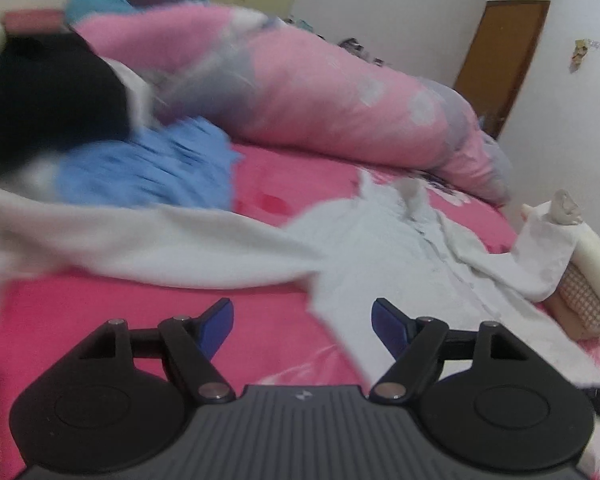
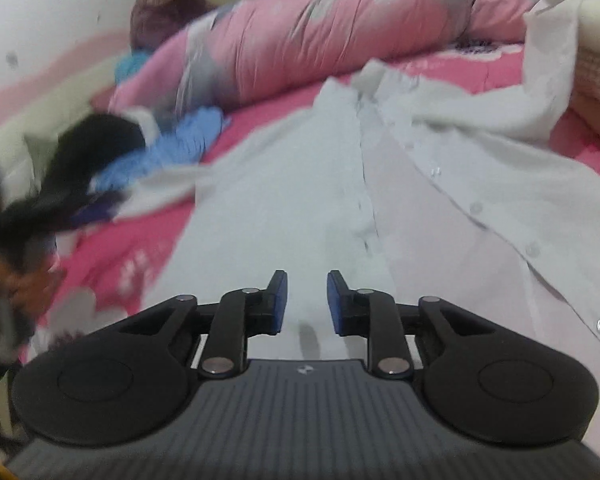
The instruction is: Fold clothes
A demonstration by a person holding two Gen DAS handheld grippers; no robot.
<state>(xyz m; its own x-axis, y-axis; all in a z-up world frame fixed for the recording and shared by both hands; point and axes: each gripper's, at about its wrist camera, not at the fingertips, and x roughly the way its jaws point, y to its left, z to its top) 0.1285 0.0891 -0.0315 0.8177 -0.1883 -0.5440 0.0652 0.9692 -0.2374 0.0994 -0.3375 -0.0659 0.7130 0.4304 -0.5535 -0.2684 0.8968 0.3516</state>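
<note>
A: What is nearest to the right tongs (image 2: 307, 300)?

B: The white shirt (image 2: 284, 208) is directly under them. The two fingers stand a little apart, with only a narrow gap, and they pinch nothing. The cloth passes below them.

A: And the left tongs (image 1: 302, 320)?

B: They are spread wide and hold nothing. They hang over the bare pink bed sheet (image 1: 140, 320). The shirt begins just to the right of them, so the right hand is nearer to the body of the shirt.

A: How does the shirt lie?

B: It lies open and mostly flat on the bed, not folded. In the right view its long axis runs straight away from the tongs, with the button line (image 2: 366, 184) going toward the collar (image 2: 374, 74) at the far end. One sleeve (image 1: 132, 244) stretches out across the front of the left tongs.

A: So what does the coming move turn on?

B: I judge that each side must come toward the button line; the long sleeve is on the left hand's side.

A: What is behind?

B: A blue garment (image 1: 156, 168) and a black garment (image 1: 48, 96), blurred, then a rolled pink quilt (image 1: 320, 92).
</note>
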